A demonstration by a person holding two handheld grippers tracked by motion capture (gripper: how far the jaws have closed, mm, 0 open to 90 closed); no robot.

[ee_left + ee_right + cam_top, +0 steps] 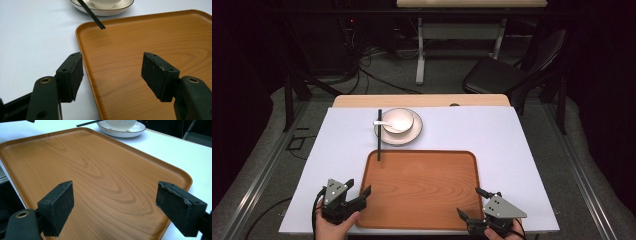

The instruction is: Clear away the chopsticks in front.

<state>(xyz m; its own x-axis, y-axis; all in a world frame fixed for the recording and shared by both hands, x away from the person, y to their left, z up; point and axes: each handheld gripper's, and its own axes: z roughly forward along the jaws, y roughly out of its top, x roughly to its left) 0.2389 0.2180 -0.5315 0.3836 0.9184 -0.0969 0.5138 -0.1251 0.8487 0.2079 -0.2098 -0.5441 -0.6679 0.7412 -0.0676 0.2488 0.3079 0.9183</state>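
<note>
A wooden tray [422, 190] lies on the white table near the front edge. Behind it a white bowl [398, 120] with a white spoon [379, 122] sits on a white plate [409, 134]. Black chopsticks [379, 135] lean from the plate's left side onto the tray's far left corner. My left gripper [358, 186] is open at the tray's near left edge, straddling the tray rim [83, 60]. My right gripper [469, 201] is open over the tray's near right corner, with only tray wood [87, 165] between its jaws. The chopsticks' tips [101, 25] rest just inside the rim.
The white table cover [492, 135] has bare room to the left and right of the tray. A black chair [507, 70] stands behind the table at the right, another table's legs [419, 50] farther back, and cables [362, 65] lie on the floor.
</note>
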